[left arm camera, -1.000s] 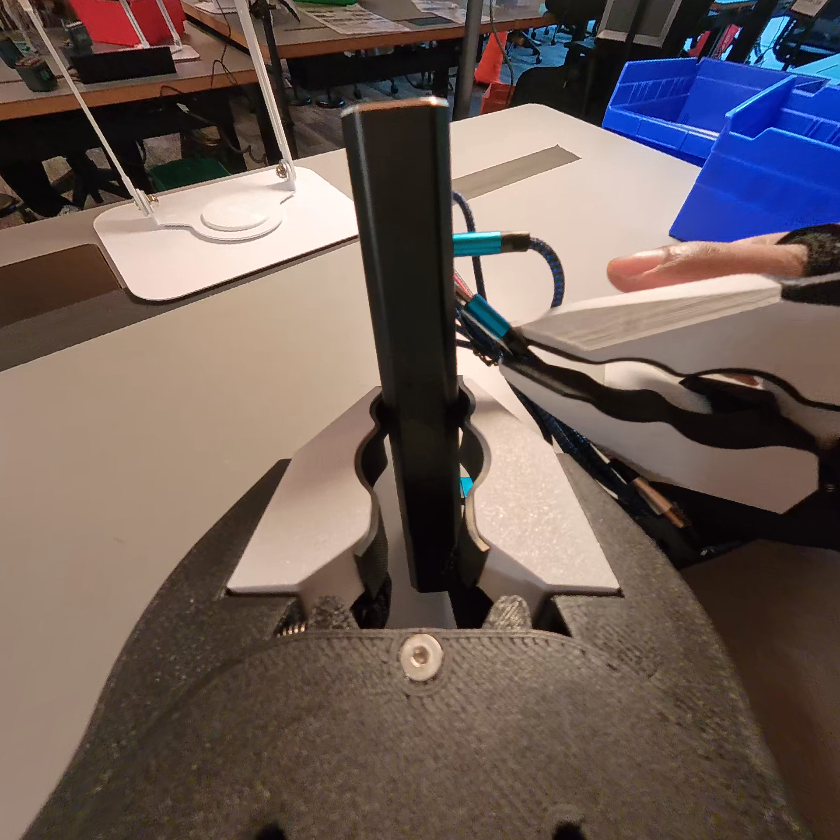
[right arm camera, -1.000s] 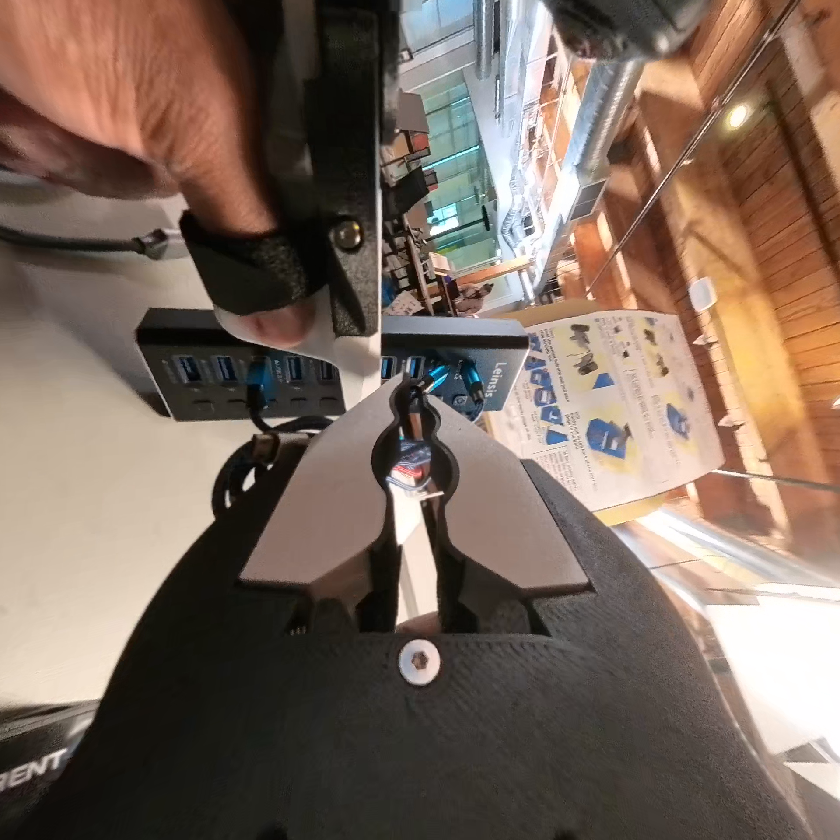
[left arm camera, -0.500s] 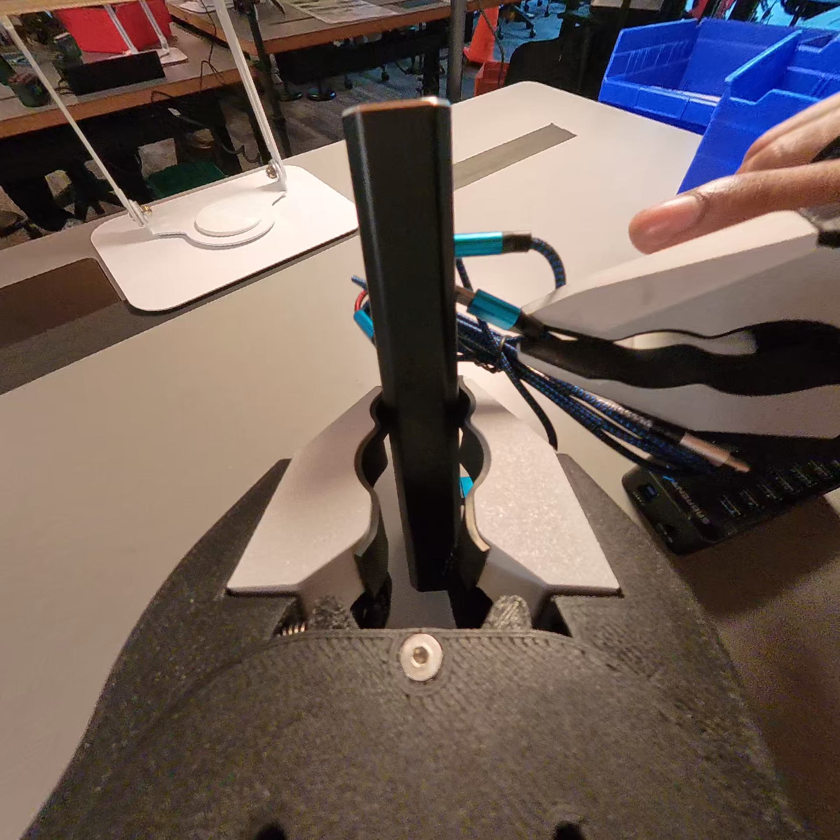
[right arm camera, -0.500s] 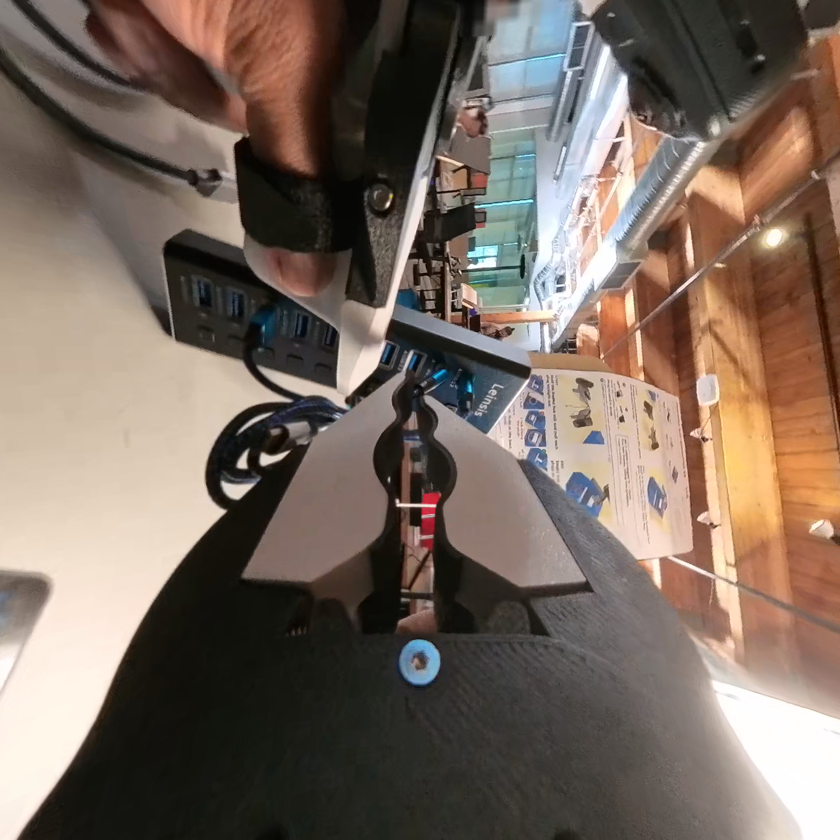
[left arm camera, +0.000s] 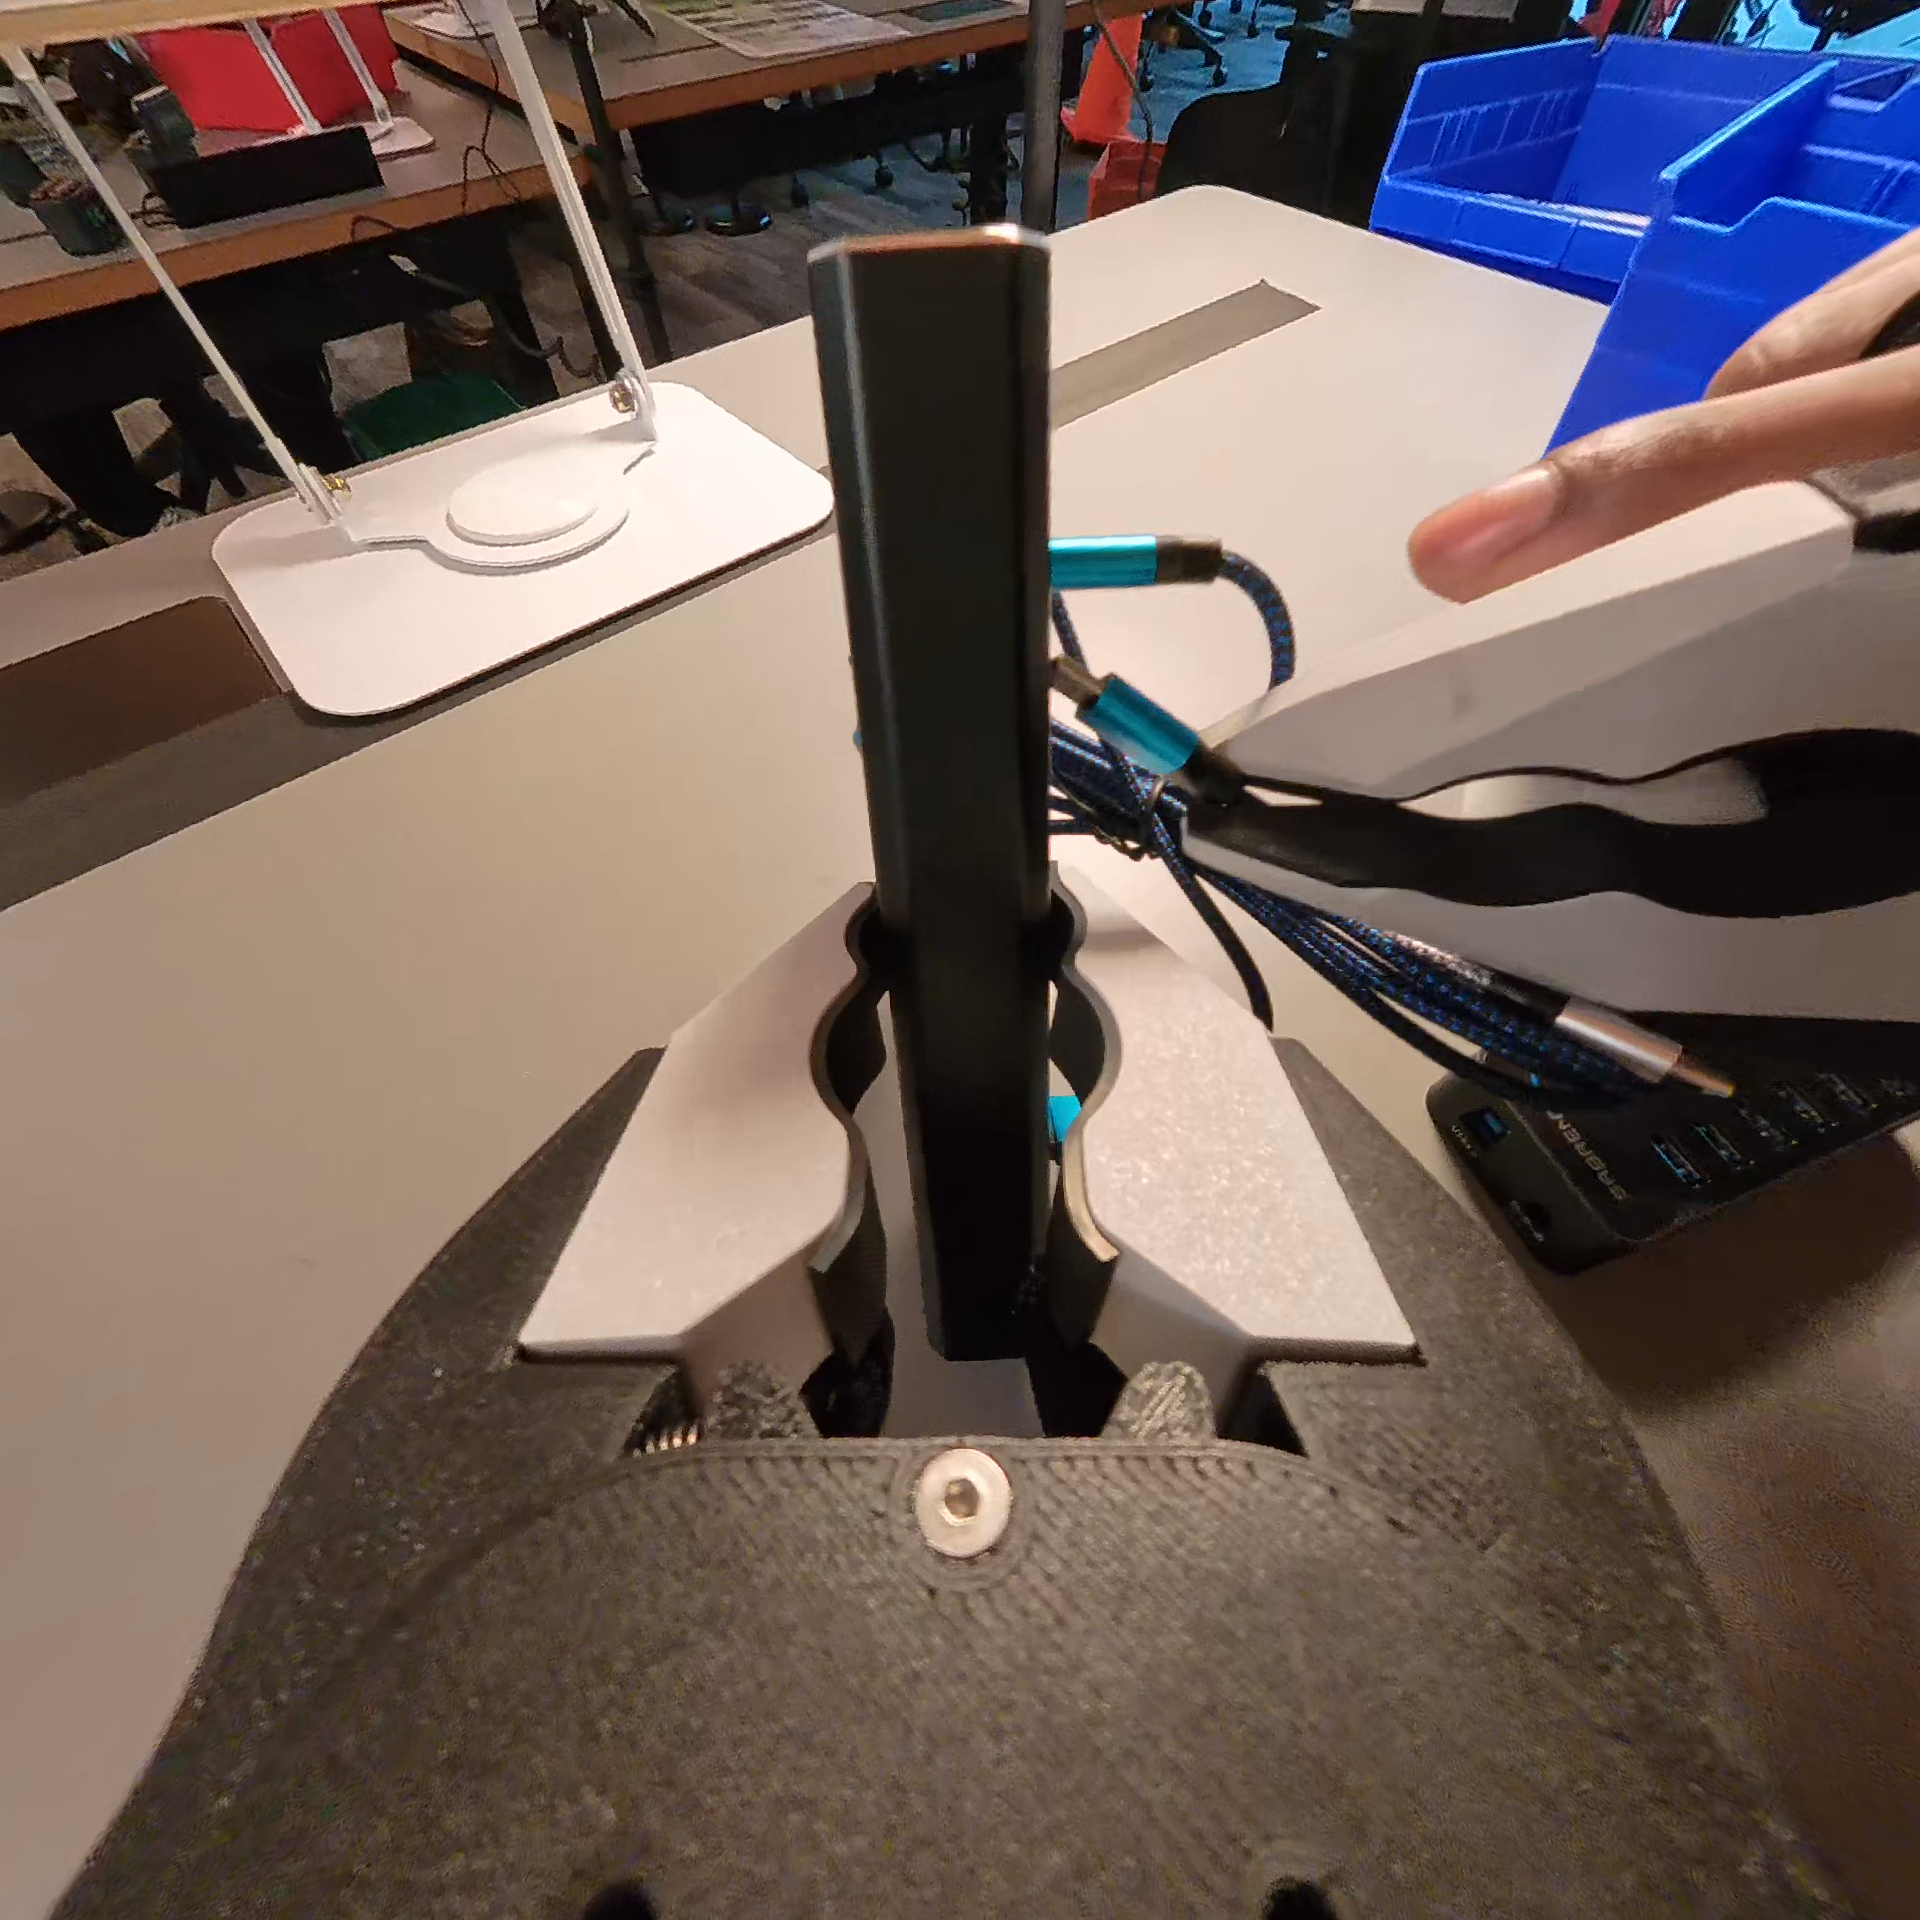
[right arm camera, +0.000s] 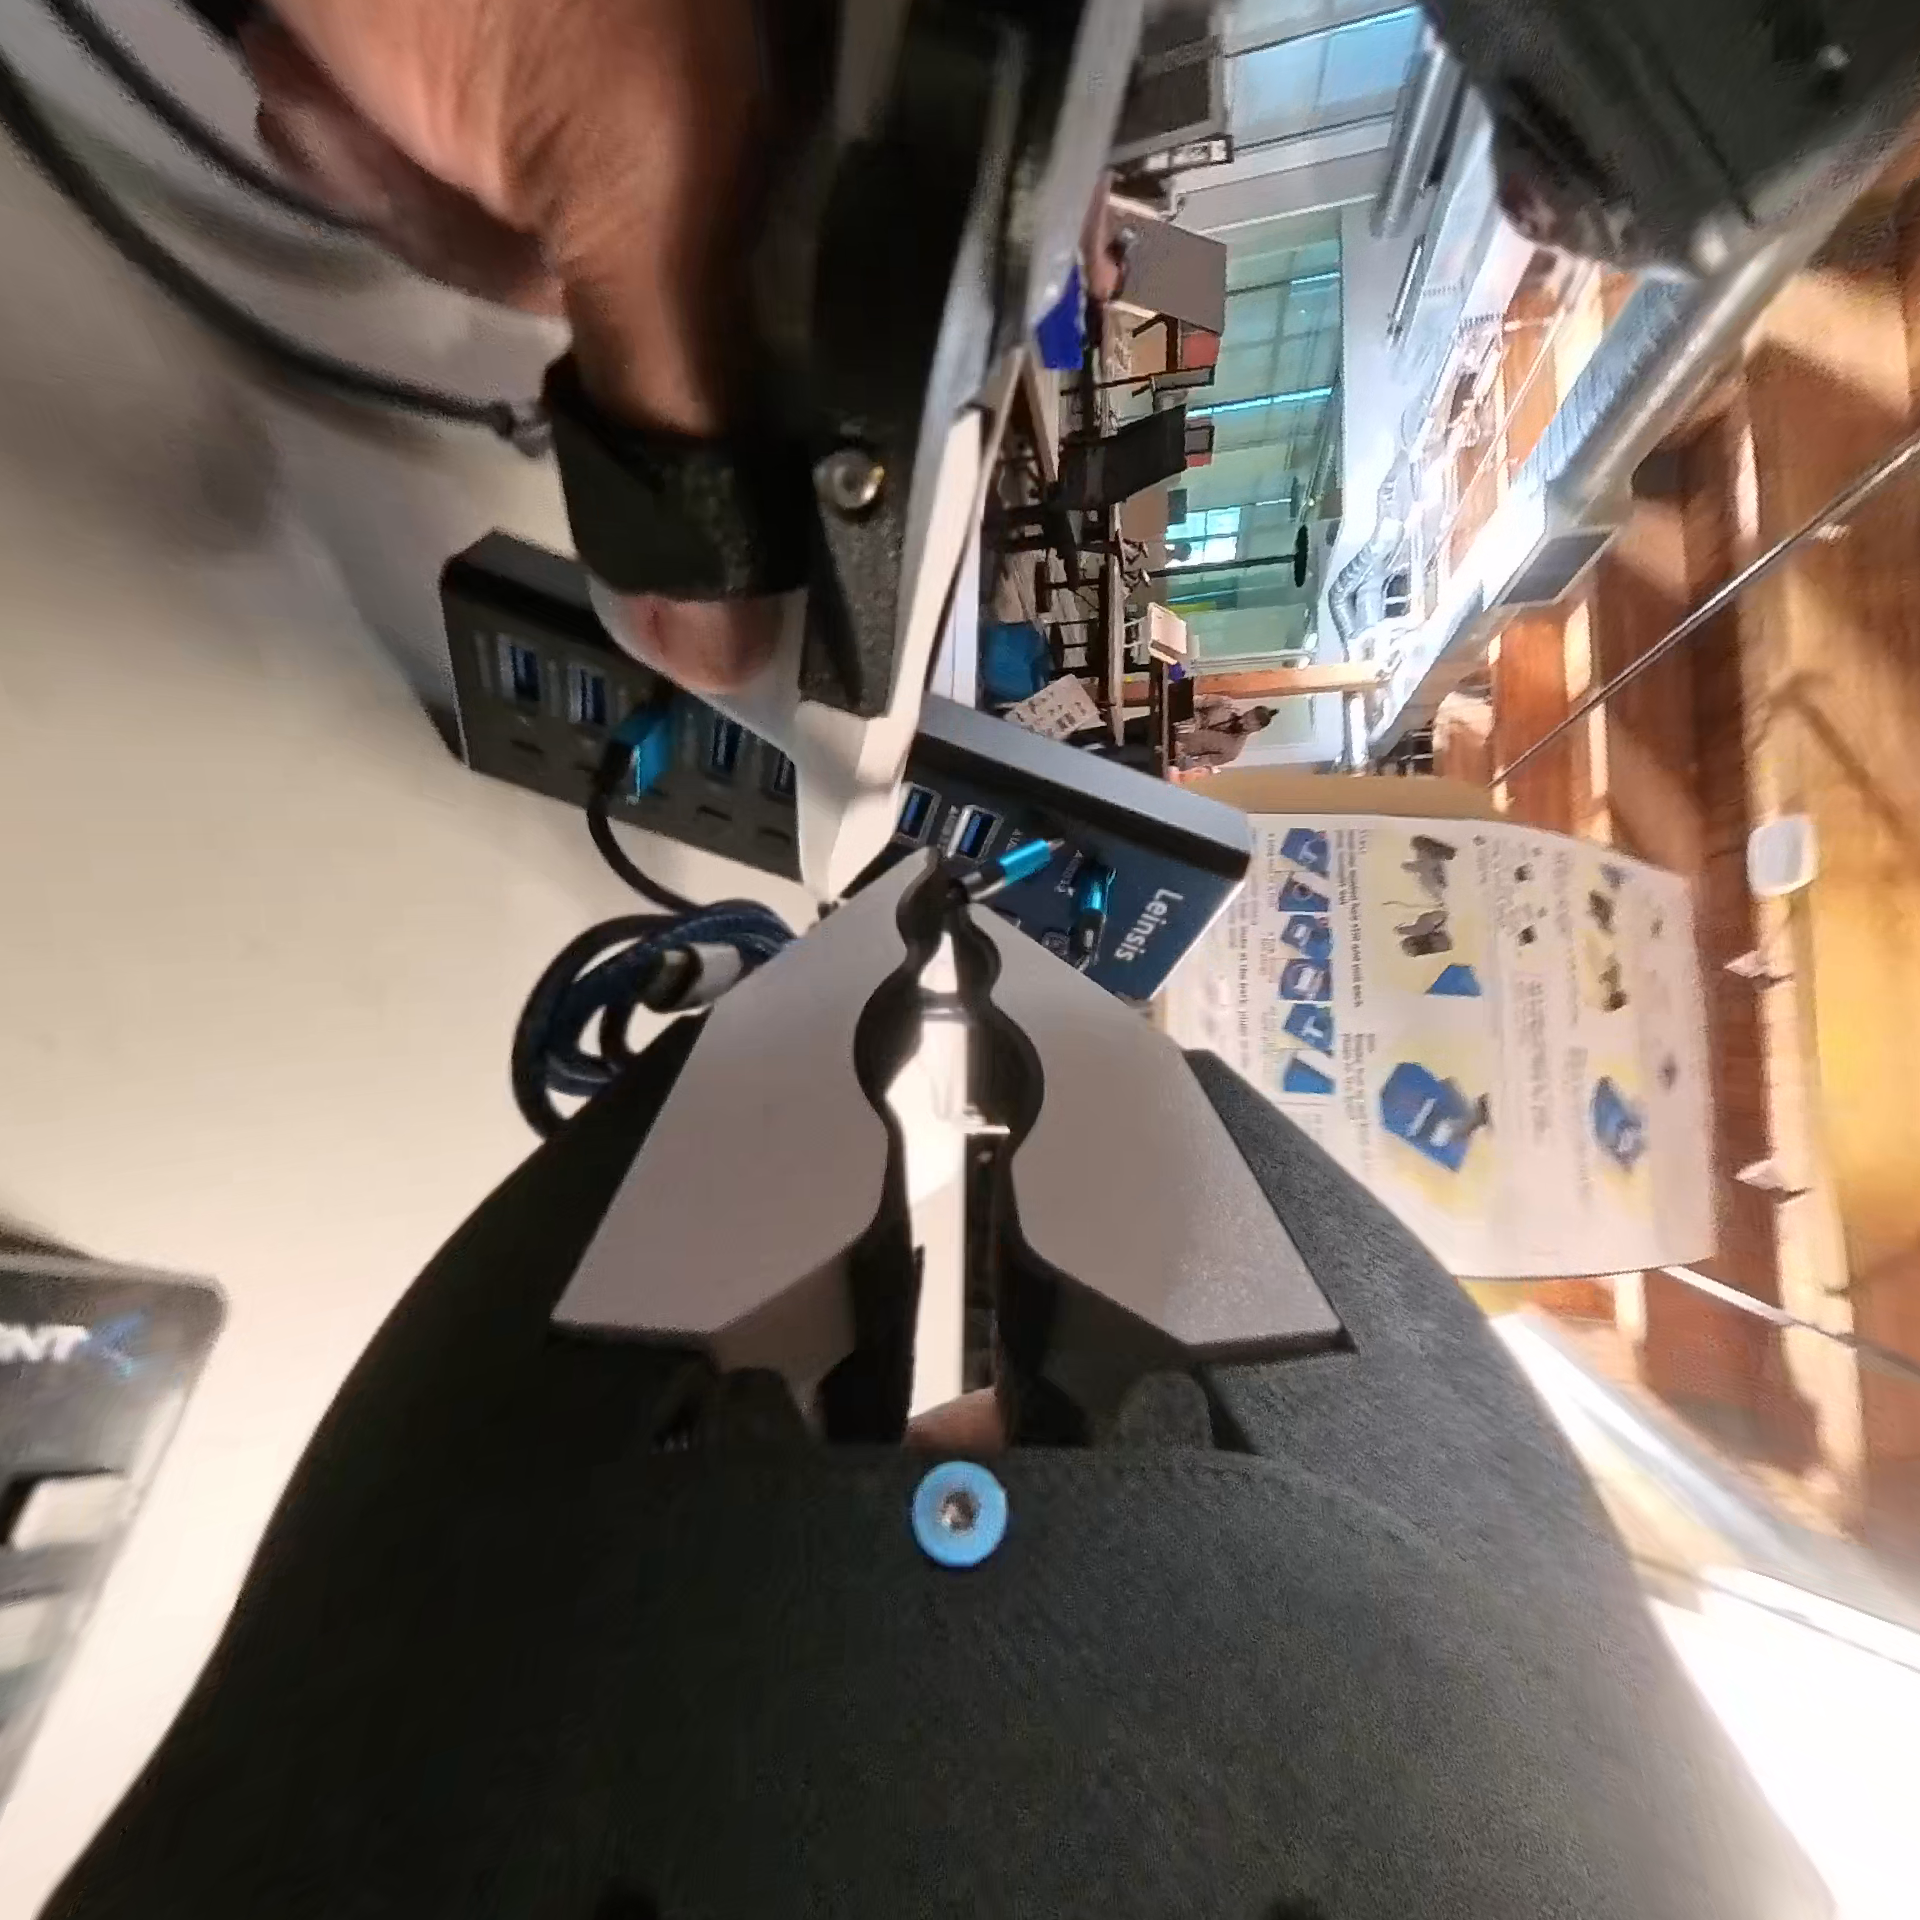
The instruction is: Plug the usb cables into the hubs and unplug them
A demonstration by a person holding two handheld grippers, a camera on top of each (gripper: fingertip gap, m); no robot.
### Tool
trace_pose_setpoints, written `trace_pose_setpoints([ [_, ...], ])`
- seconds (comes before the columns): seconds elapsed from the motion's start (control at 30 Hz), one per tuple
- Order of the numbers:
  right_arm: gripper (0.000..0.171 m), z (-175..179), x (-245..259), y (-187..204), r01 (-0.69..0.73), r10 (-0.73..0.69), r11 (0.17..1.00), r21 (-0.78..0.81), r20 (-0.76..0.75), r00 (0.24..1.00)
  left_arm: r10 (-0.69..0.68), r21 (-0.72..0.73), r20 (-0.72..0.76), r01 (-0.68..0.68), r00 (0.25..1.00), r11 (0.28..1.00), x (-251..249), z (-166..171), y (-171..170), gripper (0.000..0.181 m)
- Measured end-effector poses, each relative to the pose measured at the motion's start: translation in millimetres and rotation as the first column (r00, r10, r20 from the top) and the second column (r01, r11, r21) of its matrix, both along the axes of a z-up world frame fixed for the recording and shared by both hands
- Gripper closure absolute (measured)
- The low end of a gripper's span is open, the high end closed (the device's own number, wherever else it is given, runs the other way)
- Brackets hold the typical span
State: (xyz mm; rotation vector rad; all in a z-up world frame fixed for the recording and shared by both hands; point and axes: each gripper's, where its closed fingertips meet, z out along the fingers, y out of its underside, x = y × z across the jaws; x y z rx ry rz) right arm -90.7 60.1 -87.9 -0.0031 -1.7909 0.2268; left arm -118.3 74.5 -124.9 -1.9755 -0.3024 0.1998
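- The upright USB hub (left arm camera: 935, 748) is kept clamped by the left hand-held gripper (left arm camera: 961, 1091).
- Beside the hub, a teal USB plug (left arm camera: 1138, 717), pinched shut by the right hand-held gripper (left arm camera: 1205, 800), has been drawn clear of it: unplugging proceeds.

Ahead and left of the left hand-held gripper (left arm camera: 961, 1049), a white lamp base (left arm camera: 499, 551) lies flat on the grey surface (left arm camera: 364, 935). Blue storage bins (left arm camera: 1662, 177) stand far ahead to its right. An illustrated poster (right arm camera: 1455, 1039) hangs beyond the right hand-held gripper (right arm camera: 951, 935).
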Motion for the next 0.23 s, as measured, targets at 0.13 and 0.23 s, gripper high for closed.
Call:
trace_pose_setpoints([
  [0.13,0.170,2.1,-4.5,-2.6,-0.004,0.005,0.977,-0.213,0.008,1.000,0.007,0.014,0.019,-0.007,1.000,1.000,-1.7,0.2,-0.4,0.151],
  [0.23,0.169,9.0,-7.1,-3.1,-0.013,-0.002,0.949,-0.316,-0.047,0.999,0.001,0.027,0.037,-0.002,0.999,1.000,-0.8,0.4,0.2,0.151],
])
